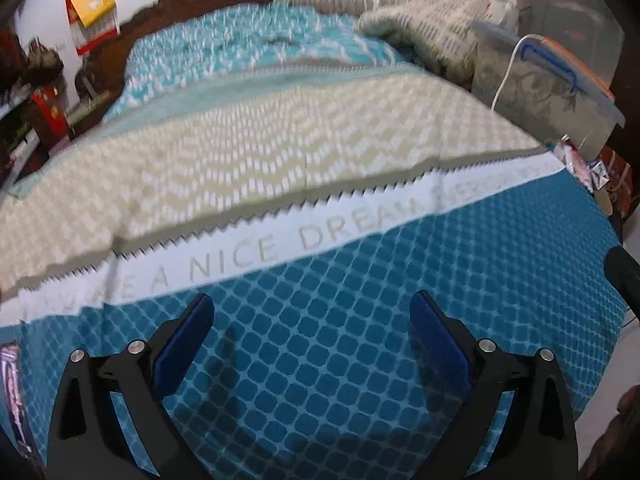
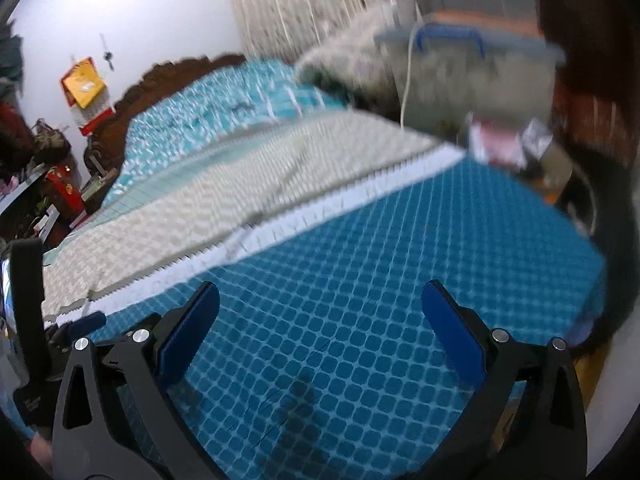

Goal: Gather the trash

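My left gripper (image 1: 311,306) is open and empty above the blue patterned bedspread (image 1: 360,340). My right gripper (image 2: 320,294) is open and empty over the same bedspread (image 2: 360,300). A shiny wrapper (image 1: 10,380) lies at the far left edge of the bed in the left wrist view. Small packets and wrappers (image 1: 580,160) lie beside the bed at the right, also blurred in the right wrist view (image 2: 504,140). The left gripper's body (image 2: 28,320) shows at the left edge of the right wrist view.
A folded grey quilt (image 1: 424,28) and a clear storage box with a blue handle (image 1: 552,76) sit at the bed's far right. A white cable (image 1: 508,68) hangs over the box. Cluttered shelves (image 1: 28,120) stand left of the bed. A dark headboard (image 1: 120,40) is behind.
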Motion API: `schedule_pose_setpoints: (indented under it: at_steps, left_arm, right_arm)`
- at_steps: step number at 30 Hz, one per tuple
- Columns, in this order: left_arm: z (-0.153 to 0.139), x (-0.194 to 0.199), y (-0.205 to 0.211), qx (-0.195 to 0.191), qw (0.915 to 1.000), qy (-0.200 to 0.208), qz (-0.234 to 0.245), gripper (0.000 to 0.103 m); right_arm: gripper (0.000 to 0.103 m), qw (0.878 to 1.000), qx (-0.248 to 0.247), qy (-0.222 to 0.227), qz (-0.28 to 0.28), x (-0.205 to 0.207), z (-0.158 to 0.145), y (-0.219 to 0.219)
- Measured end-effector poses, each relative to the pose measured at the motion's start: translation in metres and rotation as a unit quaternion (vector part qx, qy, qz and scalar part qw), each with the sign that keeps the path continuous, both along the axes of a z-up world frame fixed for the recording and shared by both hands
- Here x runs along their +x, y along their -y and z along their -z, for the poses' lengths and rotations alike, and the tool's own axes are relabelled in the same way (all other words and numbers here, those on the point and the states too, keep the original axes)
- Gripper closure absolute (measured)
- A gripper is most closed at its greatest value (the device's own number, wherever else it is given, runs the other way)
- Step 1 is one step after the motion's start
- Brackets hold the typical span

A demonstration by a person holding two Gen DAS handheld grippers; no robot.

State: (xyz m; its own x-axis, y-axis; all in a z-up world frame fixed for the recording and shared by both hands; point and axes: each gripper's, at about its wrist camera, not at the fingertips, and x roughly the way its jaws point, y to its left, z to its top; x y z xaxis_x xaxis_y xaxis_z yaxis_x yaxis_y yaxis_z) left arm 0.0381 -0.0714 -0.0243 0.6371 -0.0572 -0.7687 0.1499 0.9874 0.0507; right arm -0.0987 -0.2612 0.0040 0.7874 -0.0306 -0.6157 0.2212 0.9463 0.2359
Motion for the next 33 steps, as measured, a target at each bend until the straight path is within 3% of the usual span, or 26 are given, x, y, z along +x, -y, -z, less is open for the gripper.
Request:
schedule_pose_setpoints:
  at_steps: [7,15,33]
  left_arm:
    - [-0.038,-0.023,0.004,-0.011,0.9957,0.091,0.014,0.009]
    - [-0.062,-0.041,0.011,-0.005,0.9883,0.151,0.019,0.009]
    - [-0.073,-0.047,0.011,0.005,0.9892,0.145,0.019,0.009]
  right_arm:
    - [0.003,0.998,-0.024,0.050,-0.010,-0.021,-0.025,-0.010]
    - [0.003,0.995,-0.033,0.094,-0.006,-0.035,-0.046,-0.015]
    - [0.003,0.996,-0.009,0.092,-0.001,-0.042,-0.050,-0.004]
